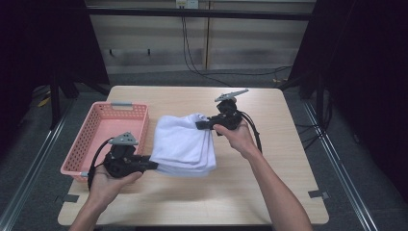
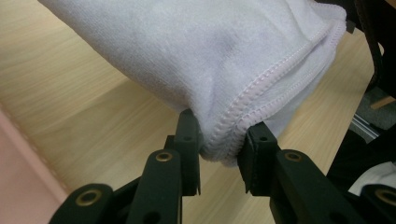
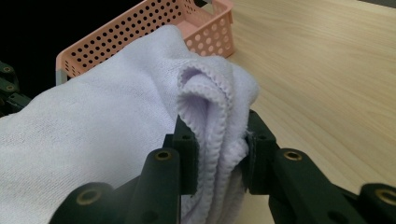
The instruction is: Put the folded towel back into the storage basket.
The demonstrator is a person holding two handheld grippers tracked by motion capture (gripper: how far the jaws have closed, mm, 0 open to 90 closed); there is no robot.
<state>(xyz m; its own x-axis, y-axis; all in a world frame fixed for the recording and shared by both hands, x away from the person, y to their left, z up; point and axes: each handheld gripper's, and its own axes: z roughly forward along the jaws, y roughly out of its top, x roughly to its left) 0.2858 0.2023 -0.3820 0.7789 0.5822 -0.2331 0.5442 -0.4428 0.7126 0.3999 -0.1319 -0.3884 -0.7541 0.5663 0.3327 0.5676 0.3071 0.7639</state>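
Note:
A folded white towel (image 1: 184, 140) hangs between my two grippers above the middle of the wooden table (image 1: 269, 187). My left gripper (image 1: 153, 165) is shut on the towel's near left corner; in the left gripper view its jaws pinch the stitched hem (image 2: 223, 142). At the far right corner my right gripper (image 1: 199, 125) is shut on several bunched layers of the towel (image 3: 212, 126). The cloth sags a little between the two grips.
A pink perforated basket (image 1: 86, 139) stands on the table's left side, just left of the towel and beside my left hand; it also sits behind the towel (image 3: 144, 28) in the right gripper view. Bare tabletop lies to the right and front.

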